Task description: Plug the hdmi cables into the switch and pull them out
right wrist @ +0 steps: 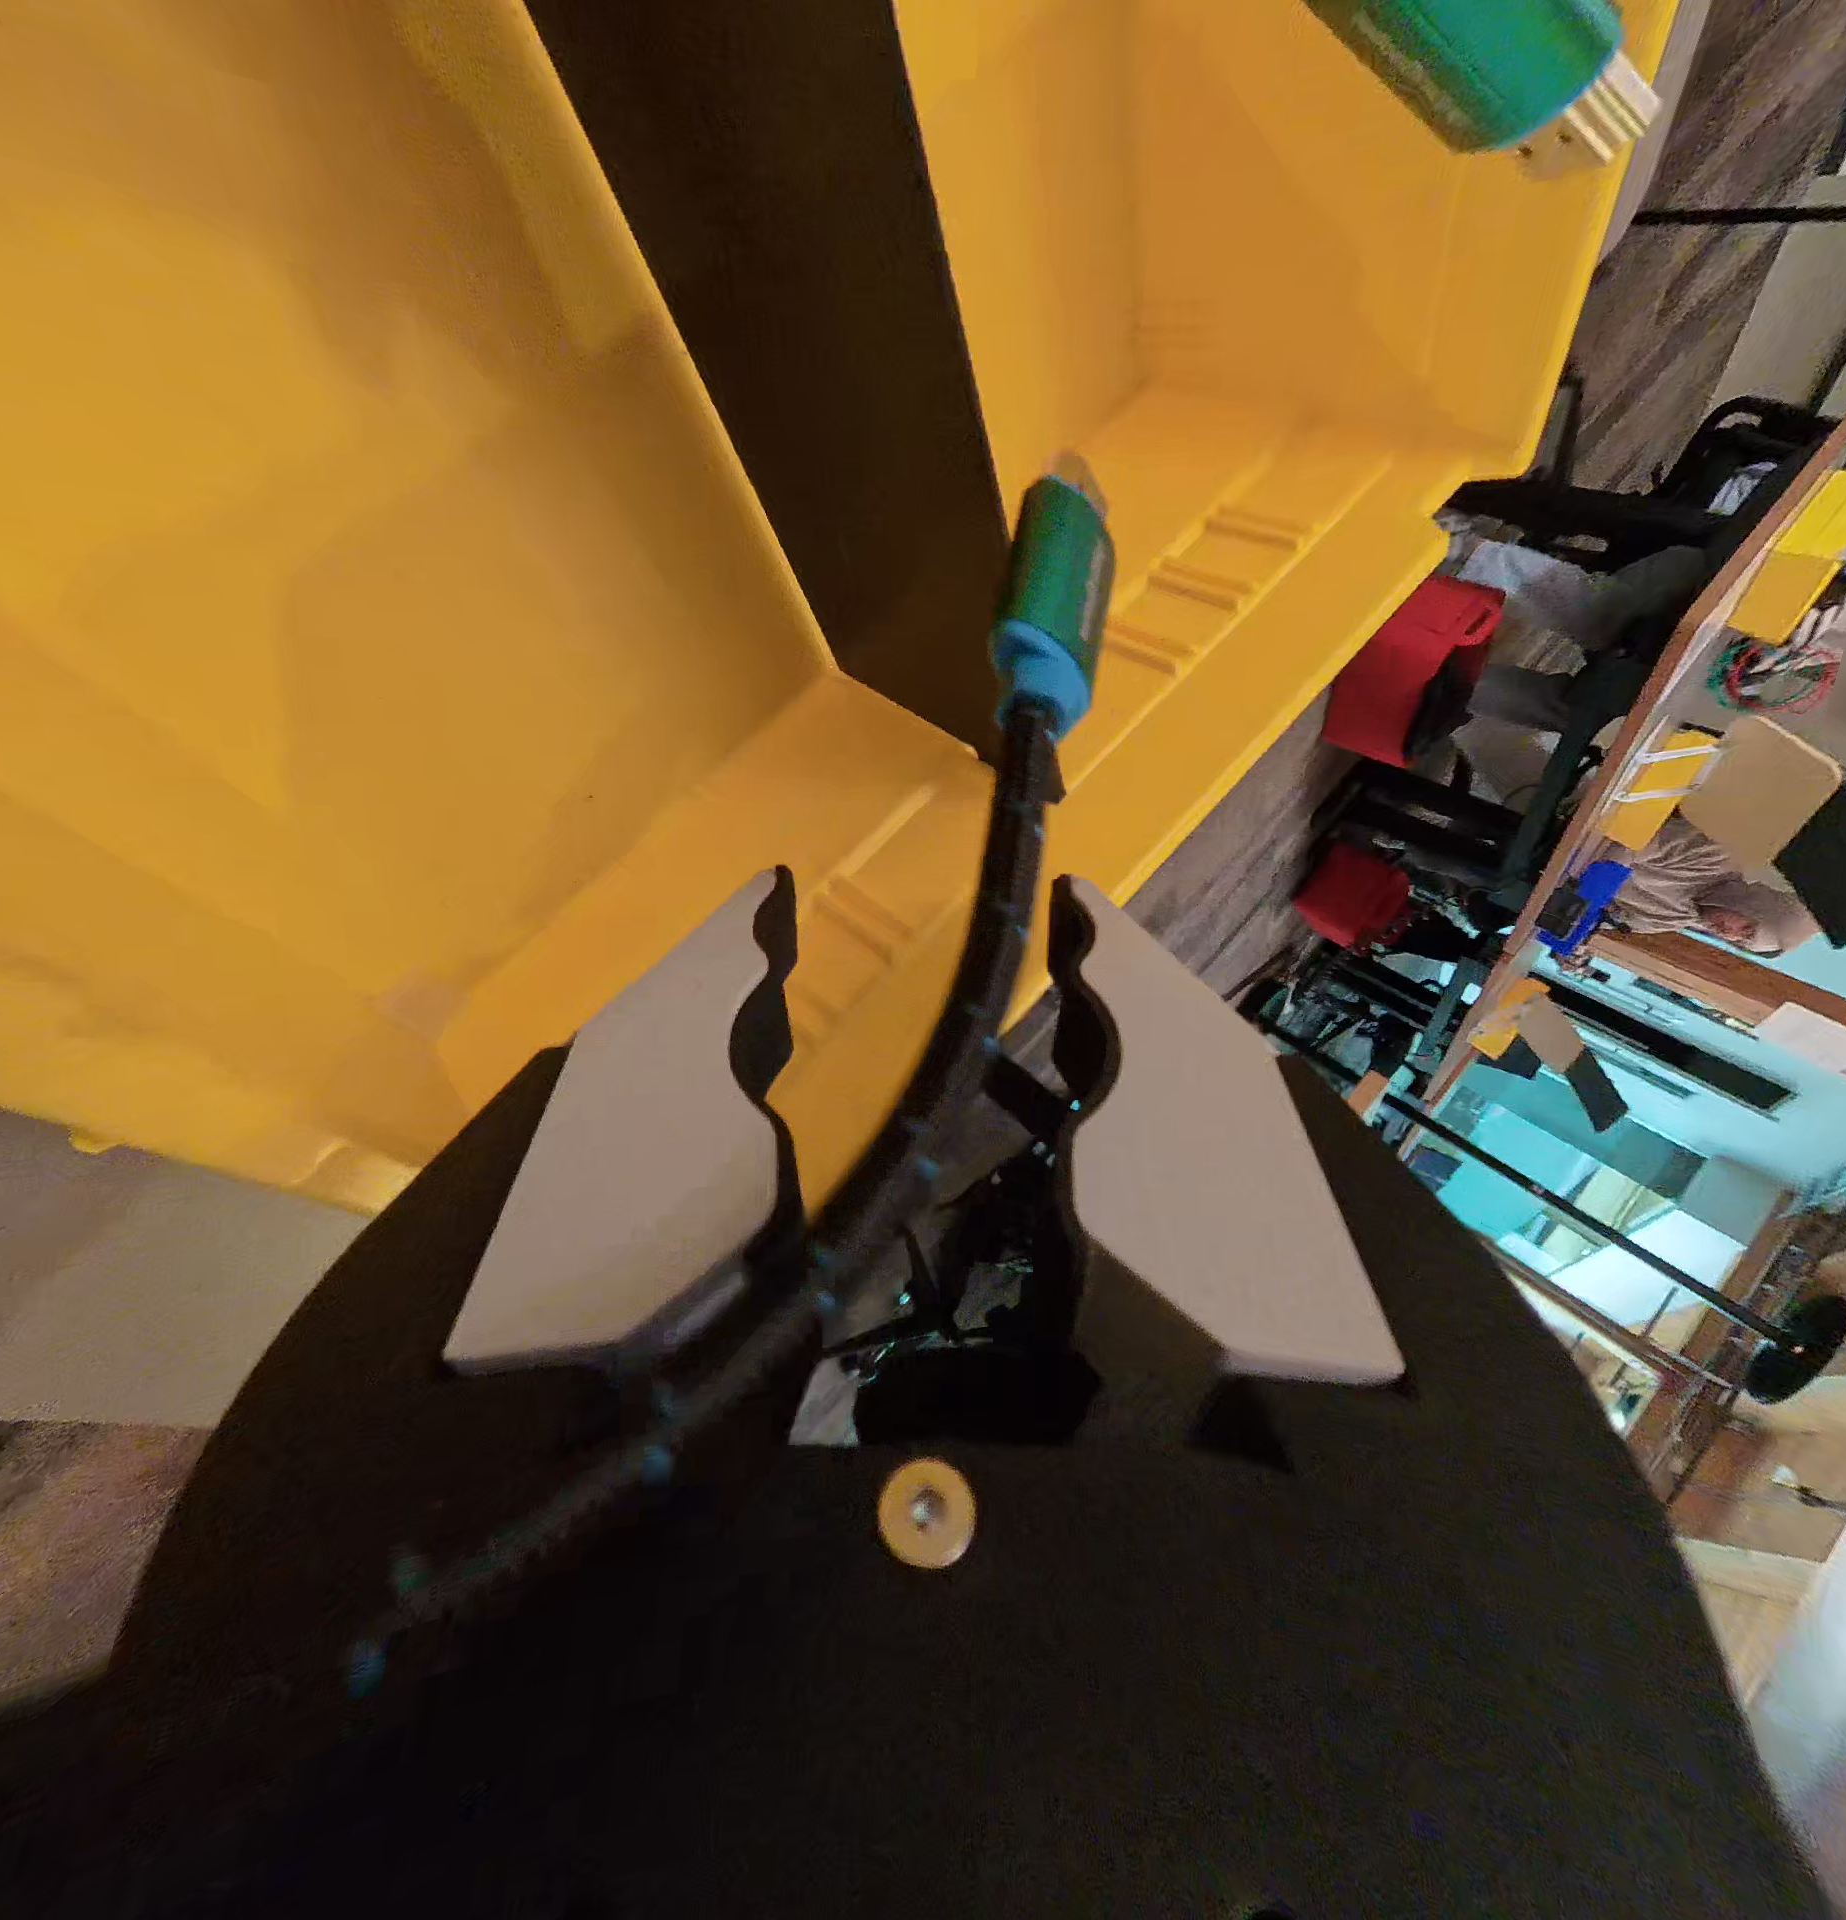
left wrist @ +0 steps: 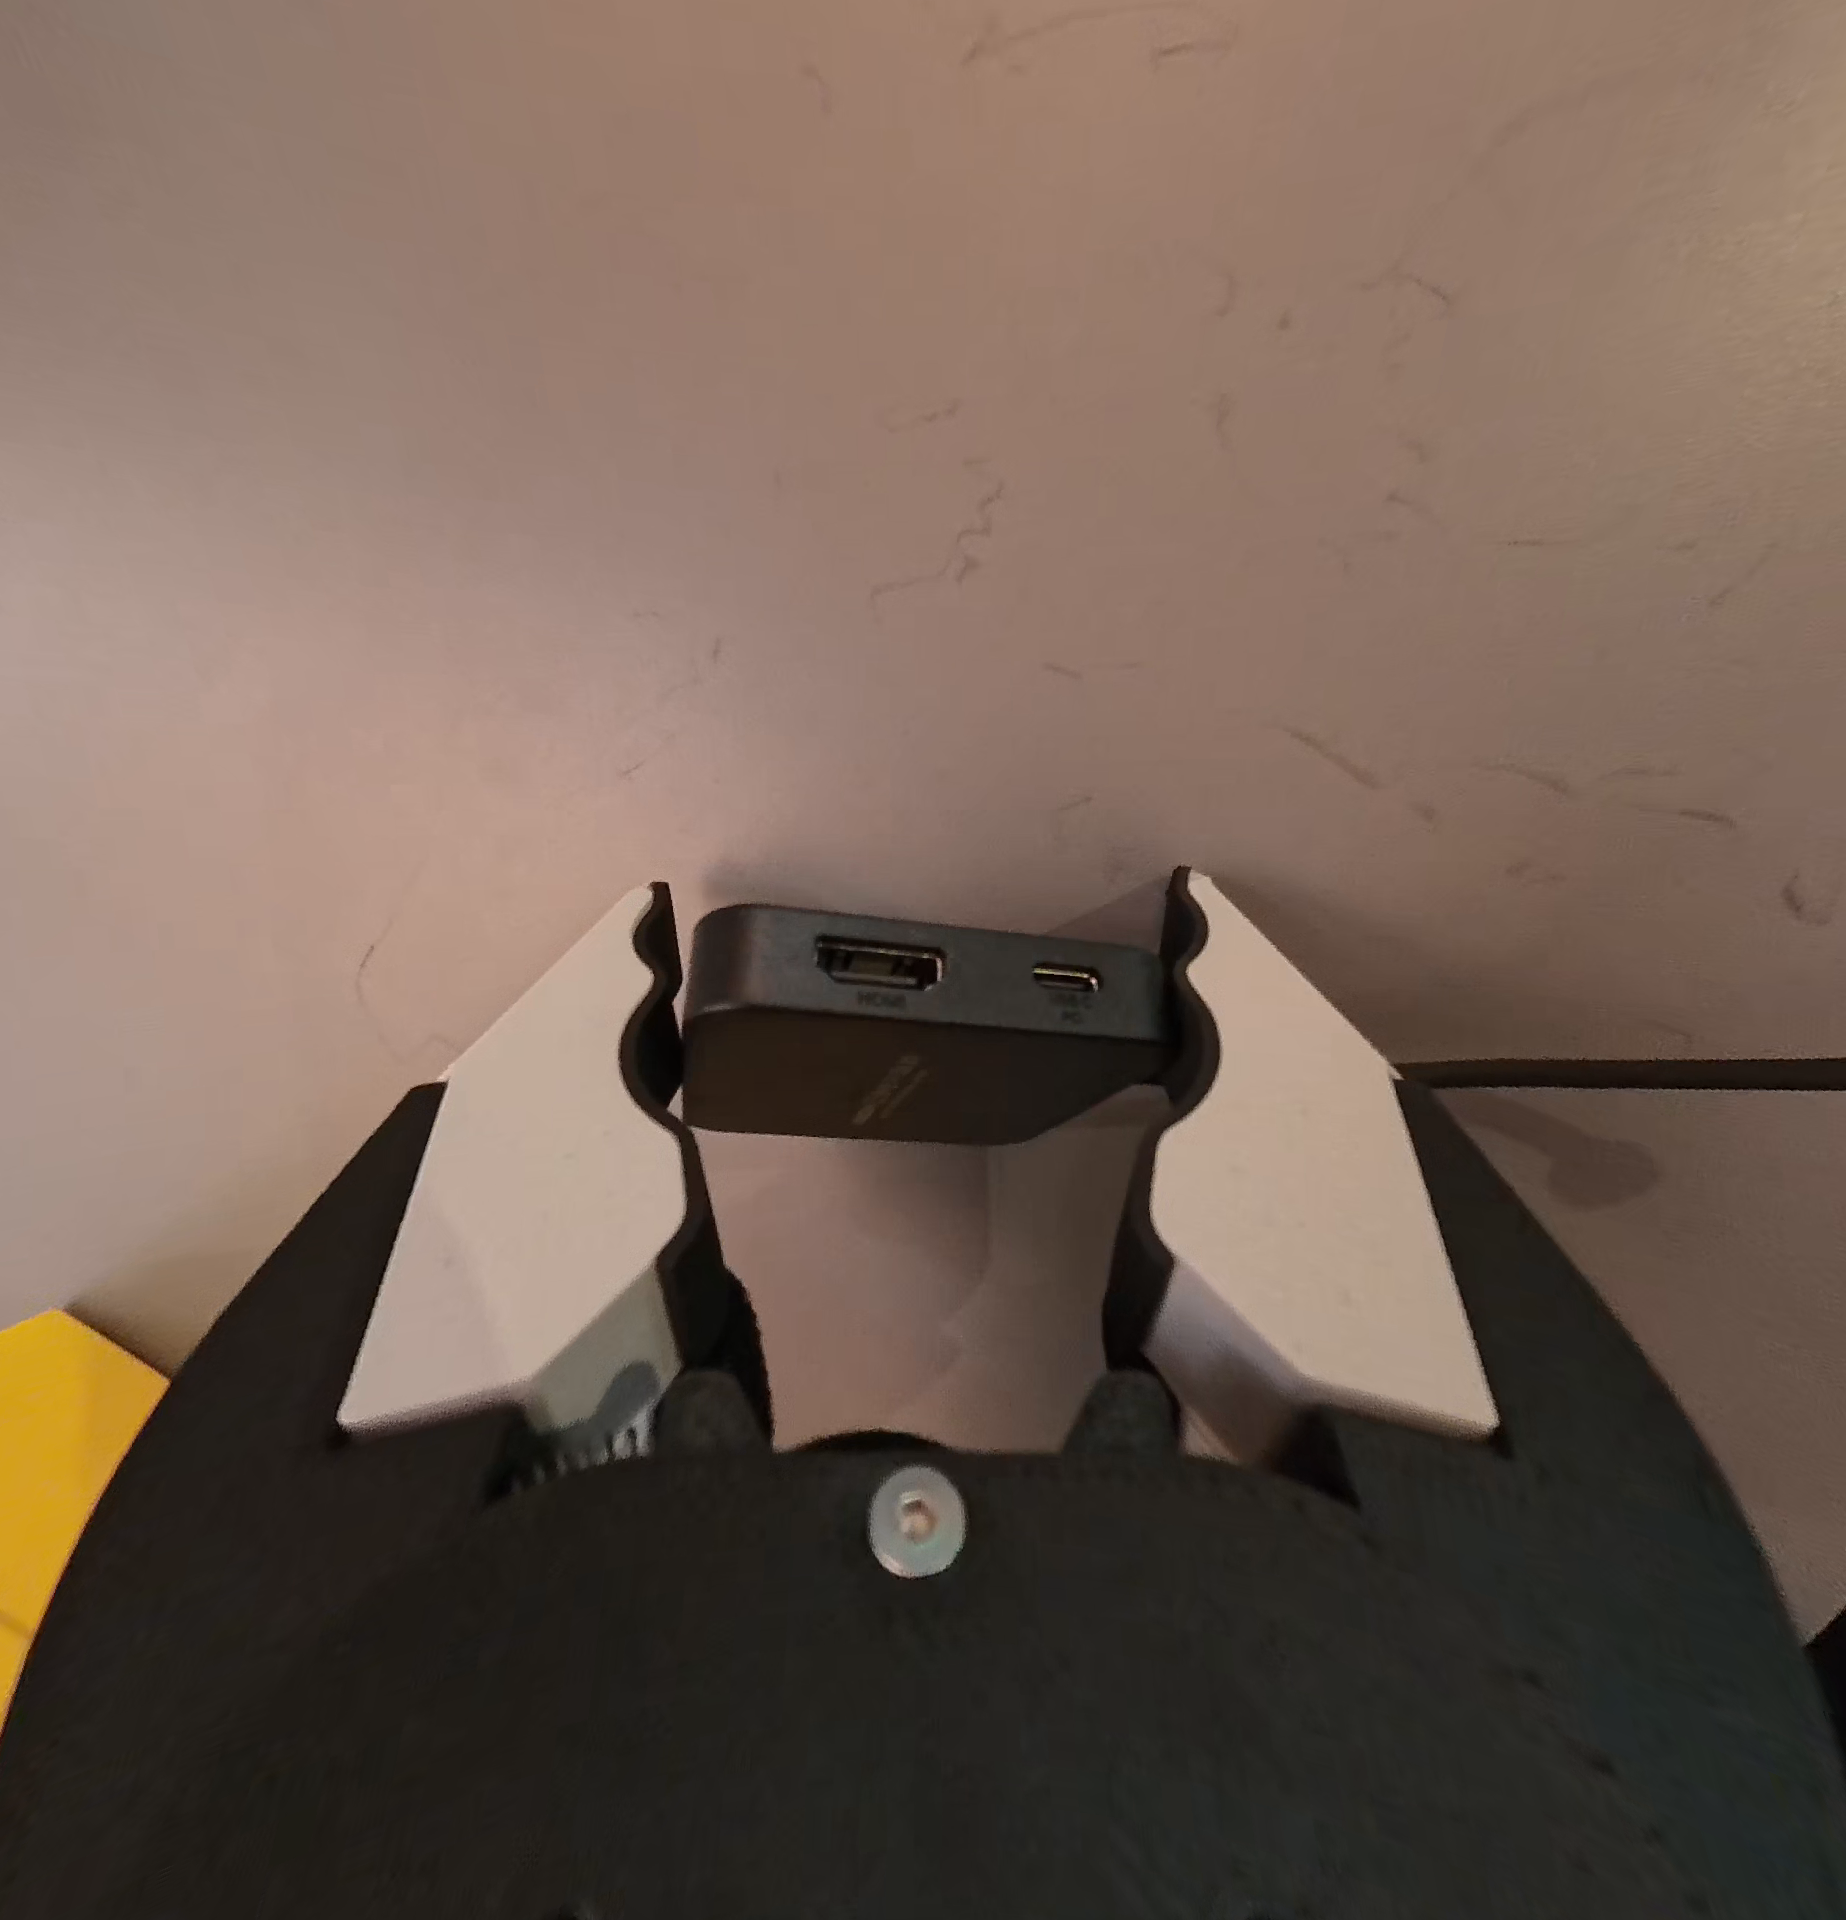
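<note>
Left wrist view: the left tongs (left wrist: 924,997) clamp the black switch (left wrist: 919,1029), its ports facing outward, empty. Right wrist view alone shows the green-plugged cable (right wrist: 1002,935) running between the right tongs (right wrist: 924,935), spread apart, beside yellow bins (right wrist: 379,520).

Two matching black-and-white handheld grippers

The left gripper (left wrist: 924,966) and right gripper (right wrist: 924,940) are each showing a broad, rounded matte-black body, two angular white fingers (left wrist: 545,1174) lined on their inner faces with wavy black pads (right wrist: 768,997), and a single silver screw (left wrist: 916,1536) sitting centred near the camera.
</note>
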Demonstrator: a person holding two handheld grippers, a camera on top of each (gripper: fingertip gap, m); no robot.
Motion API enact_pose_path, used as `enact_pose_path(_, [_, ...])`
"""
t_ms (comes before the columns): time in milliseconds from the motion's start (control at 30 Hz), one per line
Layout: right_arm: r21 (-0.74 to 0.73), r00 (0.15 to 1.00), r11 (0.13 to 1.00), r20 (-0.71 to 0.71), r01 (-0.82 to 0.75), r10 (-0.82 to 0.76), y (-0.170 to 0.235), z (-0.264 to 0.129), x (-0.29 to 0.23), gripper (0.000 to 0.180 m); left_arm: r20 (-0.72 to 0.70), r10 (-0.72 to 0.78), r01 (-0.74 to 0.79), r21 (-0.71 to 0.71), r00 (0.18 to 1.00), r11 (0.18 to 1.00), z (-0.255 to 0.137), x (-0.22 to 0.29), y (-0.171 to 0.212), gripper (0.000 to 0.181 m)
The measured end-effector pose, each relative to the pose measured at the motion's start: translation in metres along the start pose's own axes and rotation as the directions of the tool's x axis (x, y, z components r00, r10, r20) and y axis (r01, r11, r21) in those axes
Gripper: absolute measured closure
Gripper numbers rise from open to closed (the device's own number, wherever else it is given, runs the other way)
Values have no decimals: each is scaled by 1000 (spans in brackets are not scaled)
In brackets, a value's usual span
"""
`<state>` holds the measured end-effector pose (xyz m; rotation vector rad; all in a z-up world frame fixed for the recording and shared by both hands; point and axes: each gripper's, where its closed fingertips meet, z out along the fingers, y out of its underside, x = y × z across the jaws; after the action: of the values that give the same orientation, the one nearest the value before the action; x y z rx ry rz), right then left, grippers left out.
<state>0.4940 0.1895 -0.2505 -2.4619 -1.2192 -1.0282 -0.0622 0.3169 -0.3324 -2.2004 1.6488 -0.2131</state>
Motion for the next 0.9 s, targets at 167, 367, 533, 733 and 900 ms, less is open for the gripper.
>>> enact_pose_path(167, [-87,1000,996,-16,-26,25,10,-5,23,101,-10,1,-1,2,1000,1000,0,2,0,90])
enact_pose_path(367, [-201,999,979,-33,-27,20,25,-4,50,84,-12,8,-8,-3,1000,1000,0,2,0,90])
enact_pose_path(533, [-127,993,987,-73,-102,93,12,-25,66,98,-23,-6,6,12,1000,1000,1,3,-1,90])
enact_pose_path(733, [55,980,983,110,-175,168,-18,-60,29,124,-30,-19,20,26,999,999,1,4,0,90])
enact_pose_path(900, [259,849,957,528,-134,-25,-43,-96,-74,165,-38,-22,23,39,999,999,2,5,-1,90])
